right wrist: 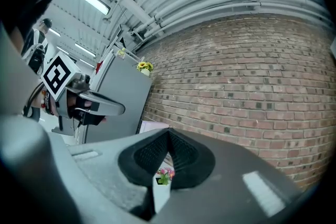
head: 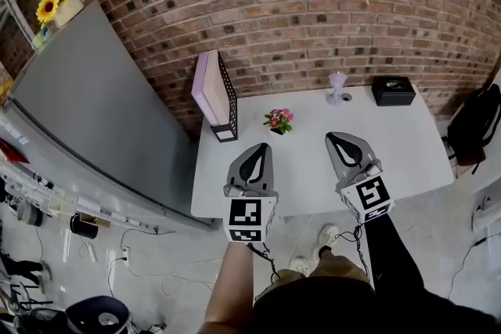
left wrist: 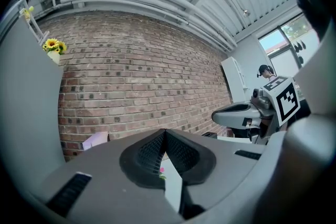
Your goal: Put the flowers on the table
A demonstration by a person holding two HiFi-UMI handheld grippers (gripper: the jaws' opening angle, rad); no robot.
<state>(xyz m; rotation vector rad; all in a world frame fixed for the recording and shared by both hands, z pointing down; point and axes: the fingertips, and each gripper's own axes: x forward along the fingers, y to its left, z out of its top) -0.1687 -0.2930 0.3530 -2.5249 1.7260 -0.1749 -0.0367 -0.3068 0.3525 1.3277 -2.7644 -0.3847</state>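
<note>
A small pot of pink flowers [head: 279, 121] stands on the white table [head: 407, 145], toward its back. A yellow sunflower in a pot [head: 48, 8] sits on top of the tall grey cabinet at the left. My left gripper [head: 257, 150] hovers over the table's front, just short of the pink flowers, shut and holding nothing. My right gripper [head: 343, 140] hangs beside it to the right, also shut and empty. In the left gripper view the jaws [left wrist: 164, 135] meet, with a sliver of the flowers [left wrist: 161, 171] below. The right gripper view shows the pink flowers [right wrist: 165, 174] under the shut jaws [right wrist: 168, 135].
A pink-and-white box in a black rack [head: 215, 94] stands at the table's back left. A small white ornament [head: 337, 87] and a black box [head: 393, 90] sit along the back edge. Behind is a brick wall [head: 313, 4]. A black bag [head: 476, 125] lies right of the table.
</note>
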